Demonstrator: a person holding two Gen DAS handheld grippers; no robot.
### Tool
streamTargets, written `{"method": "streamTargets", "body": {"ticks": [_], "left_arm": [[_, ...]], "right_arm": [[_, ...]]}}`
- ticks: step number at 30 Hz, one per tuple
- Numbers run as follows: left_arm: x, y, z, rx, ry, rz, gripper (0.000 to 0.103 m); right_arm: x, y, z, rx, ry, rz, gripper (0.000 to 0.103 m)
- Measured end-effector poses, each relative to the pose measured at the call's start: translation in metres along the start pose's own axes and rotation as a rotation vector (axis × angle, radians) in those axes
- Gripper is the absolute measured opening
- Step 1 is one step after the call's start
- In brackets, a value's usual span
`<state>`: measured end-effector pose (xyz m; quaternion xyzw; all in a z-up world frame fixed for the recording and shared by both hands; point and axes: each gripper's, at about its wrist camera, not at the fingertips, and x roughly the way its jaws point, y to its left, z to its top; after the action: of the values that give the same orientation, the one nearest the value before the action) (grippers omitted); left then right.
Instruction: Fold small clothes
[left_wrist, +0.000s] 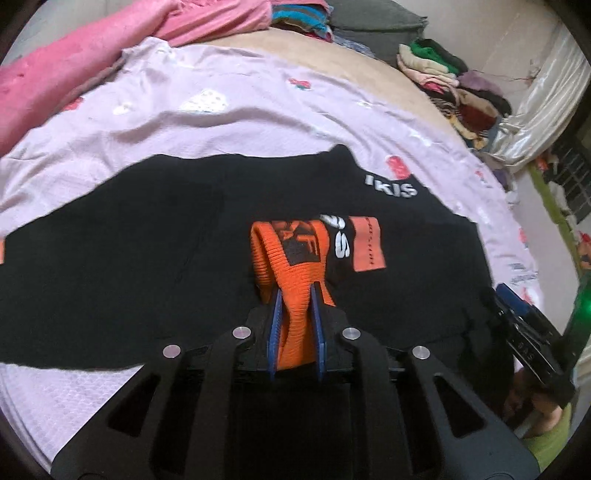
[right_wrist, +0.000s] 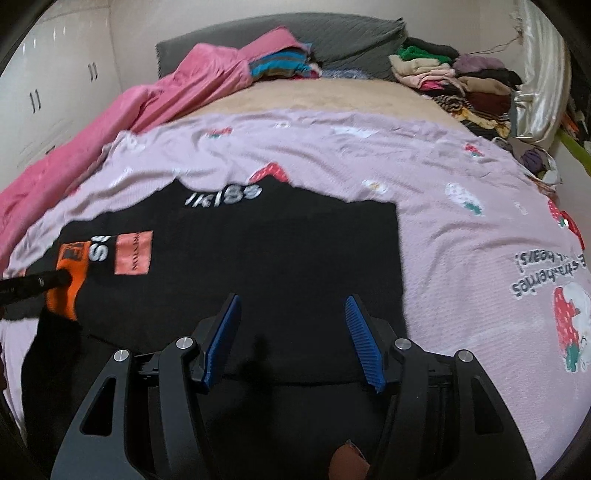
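Observation:
A black garment (left_wrist: 129, 258) with white lettering and orange patches lies spread flat on the lilac strawberry-print sheet (left_wrist: 221, 125). My left gripper (left_wrist: 296, 290) is shut on its orange ribbed band (left_wrist: 295, 254), which is bunched between the blue pads and lifted slightly off the cloth. The right wrist view shows the same garment (right_wrist: 277, 258) and the orange band (right_wrist: 70, 284) pinched at the far left. Over the garment's near right part my right gripper (right_wrist: 292, 300) stands open, with nothing between its blue fingers (right_wrist: 364, 339).
A pink blanket (right_wrist: 166, 99) is heaped along the bed's left side. Stacked folded clothes (right_wrist: 461, 85) sit at the back right by the grey headboard (right_wrist: 351, 40). White wardrobe doors (right_wrist: 62, 85) stand to the left. Bare lilac sheet (right_wrist: 480, 240) lies right of the garment.

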<state>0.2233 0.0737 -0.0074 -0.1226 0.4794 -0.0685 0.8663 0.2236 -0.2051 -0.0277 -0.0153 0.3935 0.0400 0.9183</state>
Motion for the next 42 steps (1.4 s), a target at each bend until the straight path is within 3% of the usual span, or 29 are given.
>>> {"method": "streamTargets", "body": {"ticks": [4,9,14,17,18,20,22,25,26,27,28,42], "left_arm": [[-0.007,-0.002,0.001,0.032,-0.022,0.053,0.012],[0.020,0.007,-0.009,0.053,0.074,0.115,0.018],[0.015,0.017,-0.016,0.016,0.063,0.084,0.020],[-0.001,0.019,-0.016,0.016,0.031,0.081,0.031],[-0.007,0.019,-0.016,0.017,0.020,0.085,0.034],[-0.017,0.021,-0.016,0.014,0.000,0.089,0.037],[-0.029,0.025,-0.016,0.014,-0.024,0.108,0.053],[-0.043,0.032,-0.017,0.002,-0.051,0.128,0.061],[-0.045,0.035,-0.018,-0.004,-0.054,0.134,0.066],[-0.049,0.039,-0.019,-0.014,-0.059,0.148,0.083],[-0.052,0.043,-0.020,-0.021,-0.062,0.163,0.088],[-0.089,0.106,-0.035,-0.125,-0.103,0.248,0.091]], "right_arm": [[0.007,0.014,-0.005,-0.040,0.031,0.019,0.061],[0.015,0.029,-0.010,-0.077,0.081,0.035,0.066],[0.004,0.038,-0.011,-0.080,0.063,0.067,0.073],[-0.007,0.046,-0.008,-0.091,0.037,0.090,0.074],[-0.010,0.049,-0.007,-0.096,0.028,0.095,0.082],[-0.018,0.058,-0.004,-0.110,0.002,0.107,0.087],[-0.024,0.066,-0.001,-0.120,-0.015,0.115,0.091],[-0.033,0.079,0.003,-0.139,-0.041,0.132,0.094],[-0.035,0.083,0.004,-0.144,-0.046,0.133,0.096],[-0.036,0.087,0.004,-0.149,-0.051,0.134,0.097],[-0.039,0.092,0.005,-0.155,-0.057,0.138,0.097],[-0.051,0.149,0.016,-0.213,-0.091,0.204,0.098]]}}
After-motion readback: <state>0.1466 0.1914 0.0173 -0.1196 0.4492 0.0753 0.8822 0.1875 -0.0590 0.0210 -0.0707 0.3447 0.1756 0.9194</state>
